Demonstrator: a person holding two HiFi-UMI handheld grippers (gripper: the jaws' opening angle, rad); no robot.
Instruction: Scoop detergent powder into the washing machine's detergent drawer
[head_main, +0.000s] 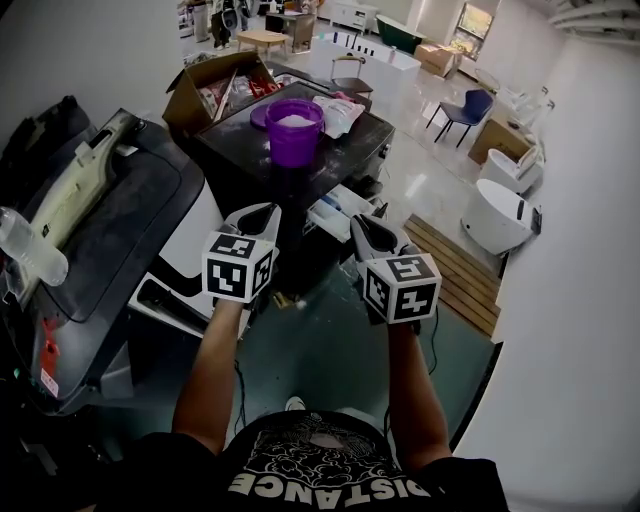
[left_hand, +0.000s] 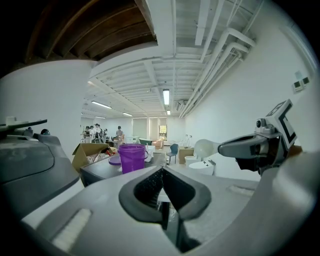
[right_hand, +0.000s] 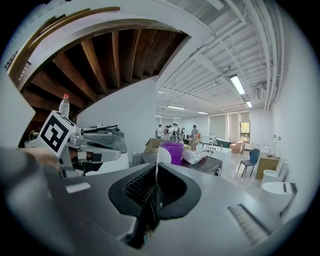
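Note:
A purple tub (head_main: 294, 128) of white detergent powder stands on the dark washing machine (head_main: 330, 160), its lid lying behind it. Below the machine's front edge the white detergent drawer (head_main: 336, 208) is pulled out. My left gripper (head_main: 262, 216) hovers just left of the drawer, shut with nothing in it (left_hand: 162, 174). My right gripper (head_main: 367, 231) hangs just right of the drawer, shut (right_hand: 155, 172) on a thin white scoop (right_hand: 162, 155), seen edge-on, that stands up from the jaws. The tub (left_hand: 132, 156) lies ahead of both grippers (right_hand: 173, 151).
An open cardboard box (head_main: 212, 88) and a white bag (head_main: 338, 112) share the machine top. A second dark machine (head_main: 110, 240) with a plastic bottle (head_main: 30, 247) stands at the left. White tubs (head_main: 497, 215) and a blue chair (head_main: 466, 108) are at the right.

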